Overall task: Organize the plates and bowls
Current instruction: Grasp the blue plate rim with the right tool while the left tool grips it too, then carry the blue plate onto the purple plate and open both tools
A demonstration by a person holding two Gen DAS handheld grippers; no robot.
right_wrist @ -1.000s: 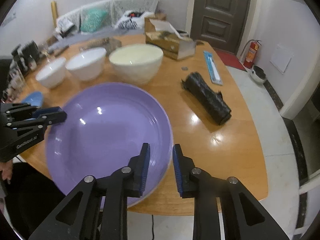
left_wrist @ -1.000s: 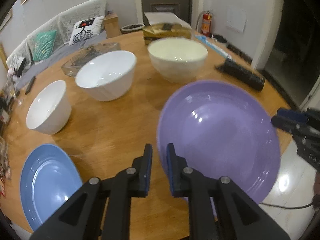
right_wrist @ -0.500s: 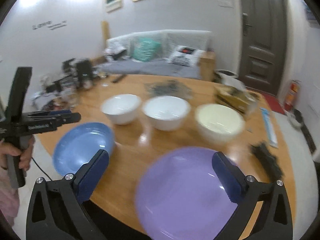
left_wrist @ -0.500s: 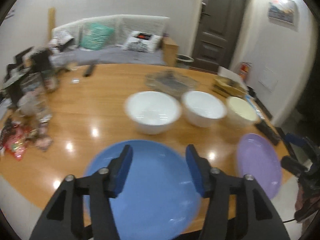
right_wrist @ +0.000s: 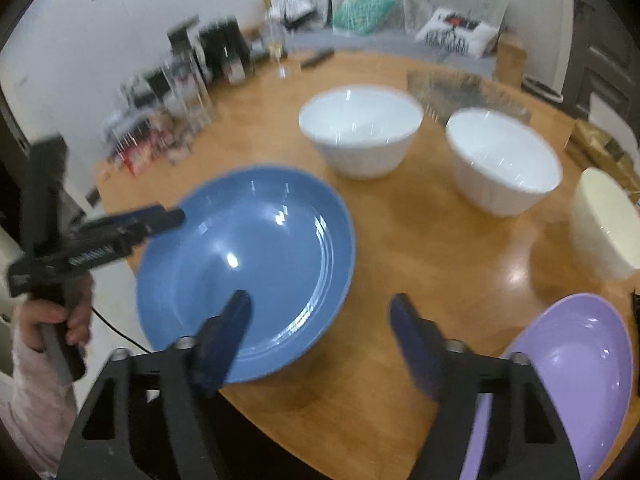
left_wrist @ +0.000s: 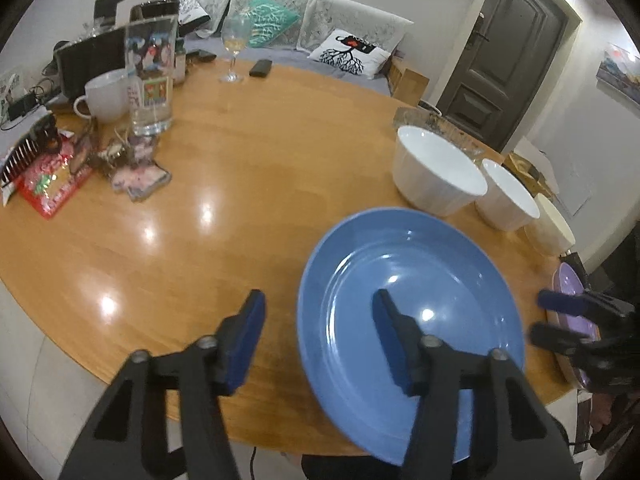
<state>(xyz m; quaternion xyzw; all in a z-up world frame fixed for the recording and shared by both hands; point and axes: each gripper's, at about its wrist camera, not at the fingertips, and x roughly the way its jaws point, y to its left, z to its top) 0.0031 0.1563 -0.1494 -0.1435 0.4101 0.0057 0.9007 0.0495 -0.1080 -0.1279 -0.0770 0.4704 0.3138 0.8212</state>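
A blue plate (left_wrist: 420, 280) (right_wrist: 248, 248) lies near the table's front edge. My left gripper (left_wrist: 320, 340) straddles its left rim, one finger over the plate and one outside; its jaws are closing and the pads stand clear of the rim. My right gripper (right_wrist: 322, 340) straddles the opposite rim, jaws also closing without touching. Each gripper shows in the other's view, the right gripper (left_wrist: 540, 316) and the left gripper (right_wrist: 172, 216) held by a hand. A purple plate (right_wrist: 572, 360) (left_wrist: 568, 284) rests to the right. Two white bowls (right_wrist: 360, 132) (right_wrist: 504, 160) and a cream bowl (right_wrist: 608, 220) stand behind.
On the round wooden table (left_wrist: 200, 220), the far left holds a tall glass (left_wrist: 150, 80), a white mug (left_wrist: 104, 96), a wine glass (left_wrist: 234, 40) and snack packets (left_wrist: 48, 176). A dark handset (left_wrist: 260, 67) lies at the back. The table's edge runs just below the blue plate.
Both grippers let go of the purple plate, opened, and swung left to the blue plate. The right jaws were wider half a second ago and have narrowed.
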